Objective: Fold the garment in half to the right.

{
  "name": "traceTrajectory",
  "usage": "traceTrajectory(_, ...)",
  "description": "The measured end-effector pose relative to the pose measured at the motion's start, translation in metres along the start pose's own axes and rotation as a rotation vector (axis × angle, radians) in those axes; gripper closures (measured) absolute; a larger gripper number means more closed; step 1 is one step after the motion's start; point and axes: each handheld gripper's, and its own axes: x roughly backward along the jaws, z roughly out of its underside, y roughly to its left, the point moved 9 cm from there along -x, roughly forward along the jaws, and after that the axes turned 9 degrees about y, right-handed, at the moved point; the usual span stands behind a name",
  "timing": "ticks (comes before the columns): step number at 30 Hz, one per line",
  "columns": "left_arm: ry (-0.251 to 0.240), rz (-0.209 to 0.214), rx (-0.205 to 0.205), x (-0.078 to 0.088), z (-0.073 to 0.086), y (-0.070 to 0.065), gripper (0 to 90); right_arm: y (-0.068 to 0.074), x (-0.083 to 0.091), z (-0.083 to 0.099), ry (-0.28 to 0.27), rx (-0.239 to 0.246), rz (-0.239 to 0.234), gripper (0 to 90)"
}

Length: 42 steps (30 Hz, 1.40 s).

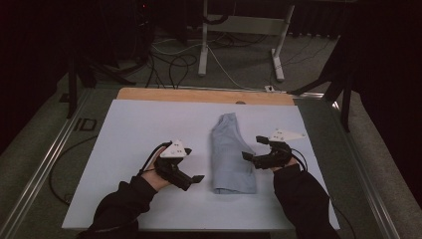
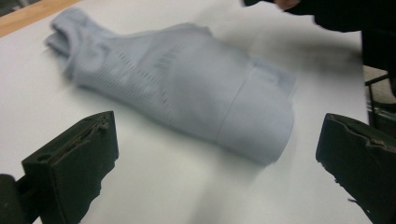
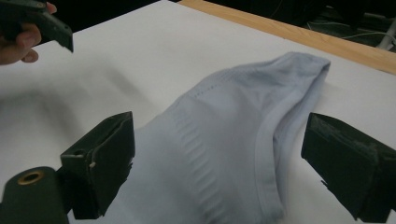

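A white sheet [image 1: 134, 129] covers the table, with a strip of bare wood [image 1: 199, 95] along its far edge. A folded pale blue garment [image 1: 231, 155] lies lengthwise near the middle. The left gripper [image 1: 197, 178] sits just beside its near left side, jaws apart. The right gripper [image 1: 252, 148] touches the garment's right edge, jaws spread. Dark sleeves [image 1: 119, 206] enter from the near edge.

White table [image 1: 139, 124], floor cables [image 1: 174, 62]
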Motion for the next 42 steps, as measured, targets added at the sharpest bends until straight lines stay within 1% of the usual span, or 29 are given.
traceTrajectory(1,-0.001,0.000,0.007,0.003,0.004,0.001,0.0,0.001,0.002,0.003,-0.006,-0.005,0.000,9.9)
traceTrajectory(3,-0.006,-0.015,0.022,0.008,0.010,0.006,0.0,0.001,0.006,0.011,-0.007,-0.012,0.007,9.9)
traceTrajectory(4,-0.006,-0.014,0.027,0.011,0.014,0.007,0.0,0.001,0.007,0.014,-0.011,-0.017,0.006,9.9)
traceTrajectory(7,-0.013,-0.031,0.032,0.021,0.024,0.012,0.0,0.001,0.011,0.026,-0.012,-0.033,0.008,9.9)
traceTrajectory(11,-0.028,-0.067,0.043,0.034,0.041,0.017,0.0,0.001,0.017,0.038,-0.014,-0.043,0.022,9.9)
traceTrajectory(12,-0.030,-0.069,0.050,0.037,0.046,0.018,0.0,0.002,0.018,0.041,-0.012,-0.046,0.023,9.9)
traceTrajectory(14,-0.024,-0.090,0.057,0.042,0.056,0.021,0.0,0.002,0.021,0.047,-0.012,-0.049,0.027,9.9)
traceTrajectory(16,-0.028,-0.098,0.071,0.047,0.065,0.023,0.0,0.003,0.023,0.052,-0.008,-0.050,0.031,9.9)
traceTrajectory(18,-0.037,-0.105,0.085,0.051,0.073,0.025,0.0,0.005,0.025,0.057,-0.009,-0.059,0.031,9.9)
traceTrajectory(20,-0.037,-0.115,0.102,0.055,0.082,0.028,0.0,0.005,0.028,0.062,-0.012,-0.067,0.036,9.9)
traceTrajectory(23,-0.038,-0.138,0.118,0.061,0.094,0.033,0.0,0.007,0.031,0.069,-0.012,-0.077,0.037,9.9)
traceTrajectory(24,-0.035,-0.148,0.131,0.063,0.099,0.035,0.0,0.007,0.033,0.071,-0.009,-0.077,0.045,9.9)
traceTrajectory(26,-0.045,-0.164,0.163,0.068,0.109,0.039,0.0,0.007,0.035,0.076,-0.006,-0.083,0.053,10.0)
traceTrajectory(29,-0.045,-0.185,0.186,0.074,0.123,0.042,0.0,0.008,0.037,0.083,0.003,-0.093,0.061,10.0)
traceTrajectory(31,-0.033,-0.193,0.195,0.078,0.132,0.043,0.0,0.009,0.037,0.088,0.005,-0.101,0.060,10.0)
traceTrajectory(33,-0.022,-0.204,0.204,0.081,0.141,0.044,0.0,0.010,0.036,0.092,0.014,-0.095,0.065,10.0)
traceTrajectory(35,-0.017,-0.217,0.221,0.086,0.149,0.045,0.0,0.011,0.036,0.094,0.020,-0.094,0.067,10.0)
traceTrajectory(37,-0.023,-0.225,0.238,0.092,0.155,0.046,0.0,0.011,0.037,0.097,0.024,-0.091,0.081,10.0)
traceTrajectory(40,-0.022,-0.248,0.258,0.099,0.163,0.047,0.0,0.011,0.039,0.098,0.008,-0.096,0.085,10.0)
traceTrajectory(42,-0.028,-0.252,0.270,0.103,0.167,0.047,0.0,0.010,0.040,0.099,0.004,-0.103,0.092,10.1)
